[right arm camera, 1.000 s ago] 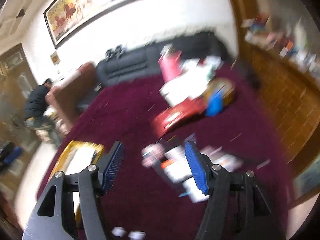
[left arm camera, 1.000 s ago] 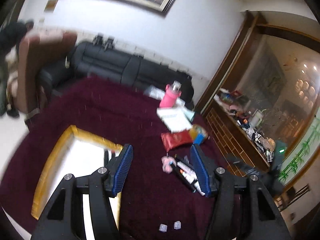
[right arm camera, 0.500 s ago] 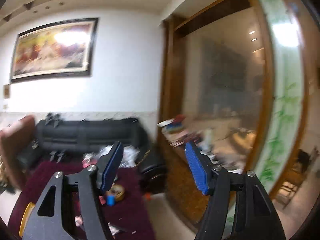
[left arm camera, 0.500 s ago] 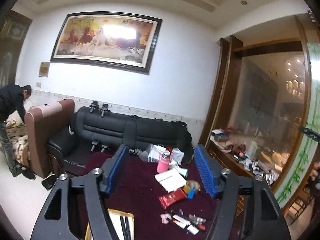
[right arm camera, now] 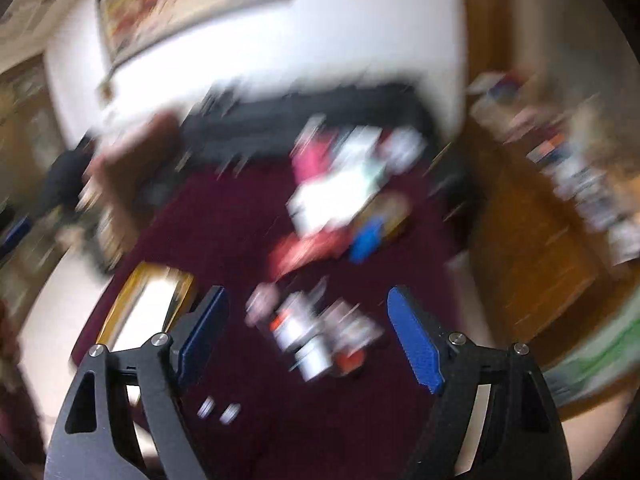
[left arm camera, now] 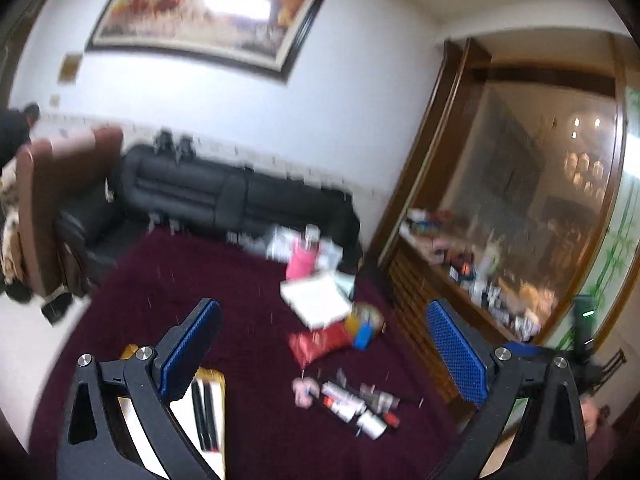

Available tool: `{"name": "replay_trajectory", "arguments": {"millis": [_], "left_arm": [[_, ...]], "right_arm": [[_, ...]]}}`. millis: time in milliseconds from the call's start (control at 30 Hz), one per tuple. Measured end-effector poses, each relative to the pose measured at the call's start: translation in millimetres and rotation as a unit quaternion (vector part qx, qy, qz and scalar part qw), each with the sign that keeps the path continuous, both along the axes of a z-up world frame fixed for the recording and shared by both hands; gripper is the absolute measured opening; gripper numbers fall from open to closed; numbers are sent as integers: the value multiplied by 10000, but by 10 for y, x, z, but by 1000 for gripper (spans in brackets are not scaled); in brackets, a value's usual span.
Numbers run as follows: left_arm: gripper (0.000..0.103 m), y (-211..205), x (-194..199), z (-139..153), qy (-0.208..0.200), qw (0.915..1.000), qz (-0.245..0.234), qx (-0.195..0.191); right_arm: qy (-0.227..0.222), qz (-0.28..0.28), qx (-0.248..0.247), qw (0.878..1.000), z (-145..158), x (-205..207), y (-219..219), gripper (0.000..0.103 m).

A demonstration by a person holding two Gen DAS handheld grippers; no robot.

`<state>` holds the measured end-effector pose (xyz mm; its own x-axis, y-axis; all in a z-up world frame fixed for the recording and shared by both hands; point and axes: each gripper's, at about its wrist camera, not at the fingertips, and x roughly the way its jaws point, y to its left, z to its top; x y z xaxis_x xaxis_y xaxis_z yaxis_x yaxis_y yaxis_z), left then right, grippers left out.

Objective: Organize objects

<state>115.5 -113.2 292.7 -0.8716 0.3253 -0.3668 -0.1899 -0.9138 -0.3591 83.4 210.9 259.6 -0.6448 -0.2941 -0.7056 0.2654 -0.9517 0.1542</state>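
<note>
**Small clutter on a maroon table, both jaws opening and empty**

Heap of small items [left arm camera: 352, 404] near the front edge of the maroon-covered table [left arm camera: 208, 280]: tubes, wrapped packets, a pink scrap, all loosely piled and touching. Probably light, some slick in their wrappers, likely to slide or roll if nudged; best taken one at a time across the narrow middle of a tube, clear of its neighbours. Beyond the heap, a red pouch [left arm camera: 320, 344], soft and likely crinkly, best pinched at an edge. Just beside it, a blue and yellow object [left arm camera: 364, 330], too blurred to name. Farther back, a white flat box [left arm camera: 316, 304] and a pink bottle [left arm camera: 302, 262] standing upright, probably the heaviest piece. At the near left, a gold-rimmed tray [left arm camera: 218, 378] holding two dark sticks.

Left gripper [left arm camera: 320, 364] with jaws opening, spread very wide, nothing between them. Right gripper [right arm camera: 308, 336] with jaws also opening, empty, framing the heap from above.

Left view only: the dark sticks in the tray, a black sofa [left arm camera: 240, 196], a person at the far left edge. Right view only, though heavily smeared: two small pale caps [right arm camera: 218, 410] on the cloth near the left finger, and more of the tray's white inside.
</note>
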Motion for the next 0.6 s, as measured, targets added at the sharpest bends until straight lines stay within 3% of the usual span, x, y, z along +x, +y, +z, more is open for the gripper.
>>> {"name": "replay_trajectory", "arguments": {"millis": [100,167,267,400,600], "left_arm": [[101,128,-298,-671,-688,9976,-121,28],[100,182,-500,-1167,-1306,9910,-275,101],[100,207,-745,-1721,-1932,9804,-371,44],[100,122,-829,-1925,-1997,9797,-164,-95],[100,47,-796,-1933,-1804,9830,35,-335]], "right_arm": [[-776,611,217,9949,-954,-375,-573,81],[-1251,832,102,9886,-1406,-604,-736,78],[-1640,918,51,9822,-1849,-896,-861,72],[-1648,911,24,9821,-2062,-1159,-884,66],[-1824,964,346,9779,-2319,-1363,-1091,36]]}}
